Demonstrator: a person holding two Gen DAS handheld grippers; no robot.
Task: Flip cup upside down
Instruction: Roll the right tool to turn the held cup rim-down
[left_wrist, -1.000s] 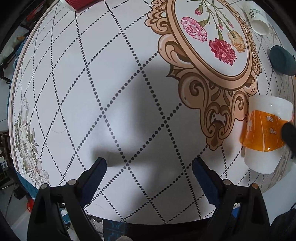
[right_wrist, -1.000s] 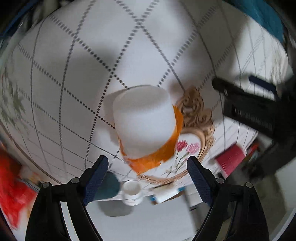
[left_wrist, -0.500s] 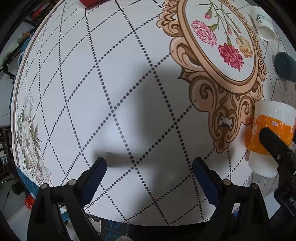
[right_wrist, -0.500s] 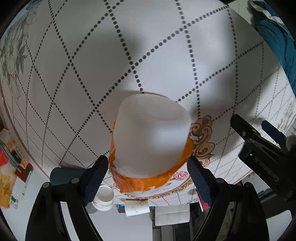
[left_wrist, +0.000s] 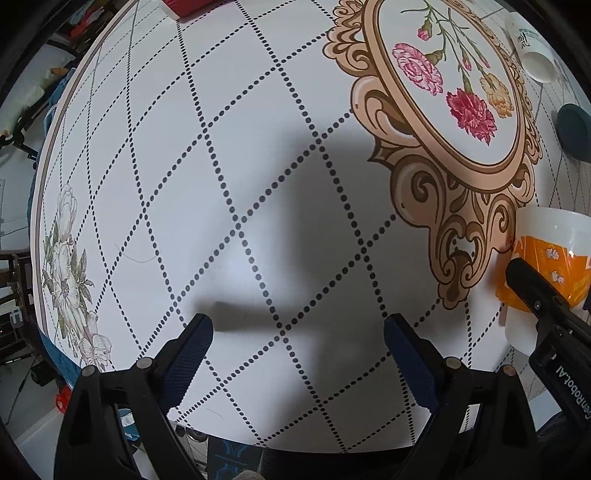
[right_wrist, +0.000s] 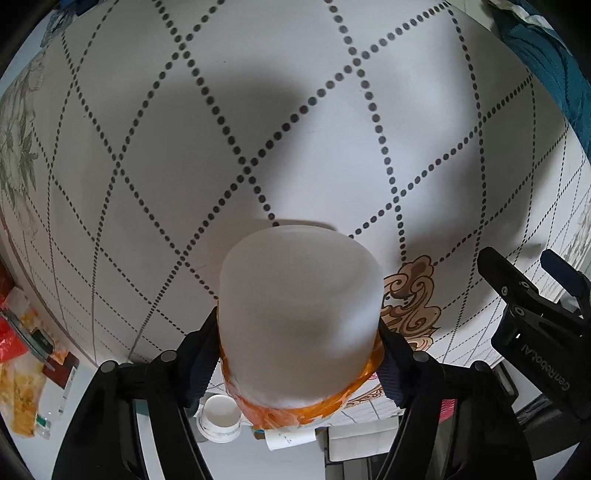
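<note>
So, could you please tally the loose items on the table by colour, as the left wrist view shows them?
White with orange band: 1, the white cup with orange band
Plain white: 1, the small white cup
Dark teal: 1, the teal round object
Red: 1, the red object at the far edge
Total: 4

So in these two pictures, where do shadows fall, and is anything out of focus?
Left wrist view: a broad dark shadow on the tablecloth ahead of the left tool, print sharp. Right wrist view: the cup between the right tool fingers looks soft, too close; a shadow lies beyond it.
</note>
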